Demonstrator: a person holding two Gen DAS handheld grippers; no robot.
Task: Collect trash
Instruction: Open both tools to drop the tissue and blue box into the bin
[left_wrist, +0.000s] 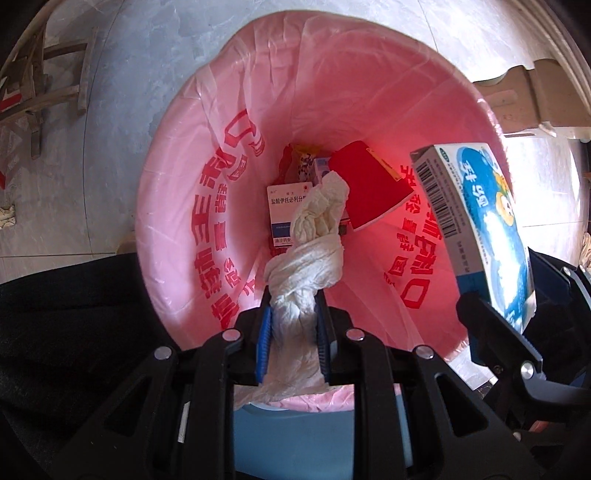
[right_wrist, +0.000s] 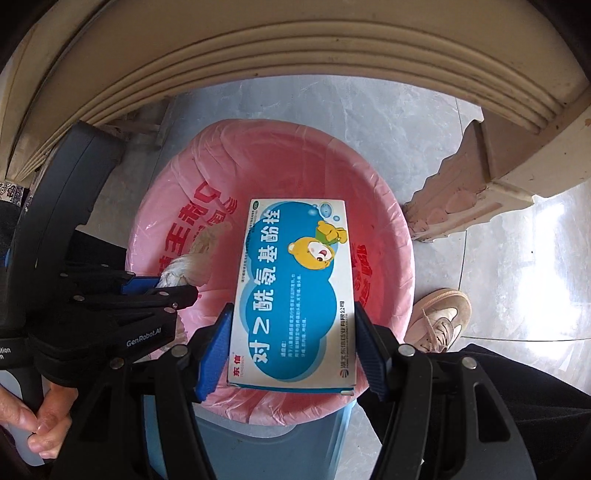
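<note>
A blue bin lined with a pink bag (left_wrist: 177, 229) (right_wrist: 384, 206) stands on the floor below both grippers. My left gripper (left_wrist: 293, 314) is shut on a twisted white tissue wad (left_wrist: 306, 266) that hangs over the bin's mouth; the wad (right_wrist: 184, 269) also shows in the right wrist view. My right gripper (right_wrist: 291, 328) is shut on a blue and white medicine box (right_wrist: 295, 291) with a cartoon bear, held over the bin; in the left wrist view the box (left_wrist: 480, 221) stands at the right. Inside the bag lie a red booklet (left_wrist: 369, 184) and small boxes (left_wrist: 284, 206).
A cream carved table edge (right_wrist: 295, 55) and its leg (right_wrist: 461, 192) stand close behind the bin. A person's shoe (right_wrist: 443, 317) rests on the grey tiled floor (right_wrist: 517, 258) at the right. A hand (right_wrist: 40, 424) grips the left handle. Wooden chair legs (left_wrist: 44, 85) stand far left.
</note>
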